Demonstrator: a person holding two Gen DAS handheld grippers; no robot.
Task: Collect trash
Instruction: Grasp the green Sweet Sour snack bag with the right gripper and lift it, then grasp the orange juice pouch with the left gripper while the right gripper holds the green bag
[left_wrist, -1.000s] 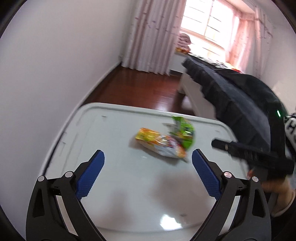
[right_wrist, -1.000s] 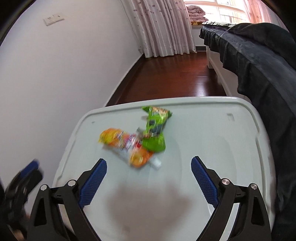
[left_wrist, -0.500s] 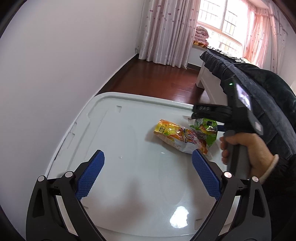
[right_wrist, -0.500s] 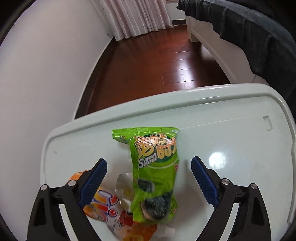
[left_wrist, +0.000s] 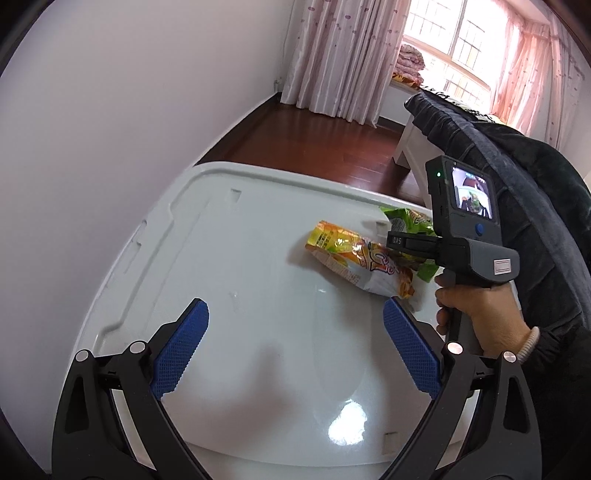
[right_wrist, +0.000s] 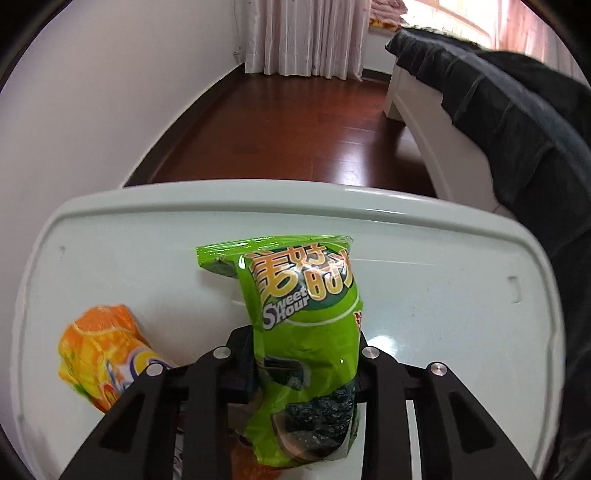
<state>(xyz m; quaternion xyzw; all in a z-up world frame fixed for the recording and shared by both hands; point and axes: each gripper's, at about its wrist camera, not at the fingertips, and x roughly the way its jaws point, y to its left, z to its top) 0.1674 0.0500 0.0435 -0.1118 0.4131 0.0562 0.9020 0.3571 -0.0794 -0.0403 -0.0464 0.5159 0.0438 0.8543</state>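
- Bare table (left_wrist: 258, 295) lay open ahead of the left gripper (left_wrist: 295, 347).
- The wall (left_wrist: 110, 129) hemmed the table's left side; the bed (right_wrist: 517, 122) crowded its right.

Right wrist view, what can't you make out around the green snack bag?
- Right tool pads: hidden behind the crinkly green snack bag.
- Orange foil snack bag: lower end covered by the tool's black frame.
- Left wrist view: most of the green bag hidden behind the right tool's body.
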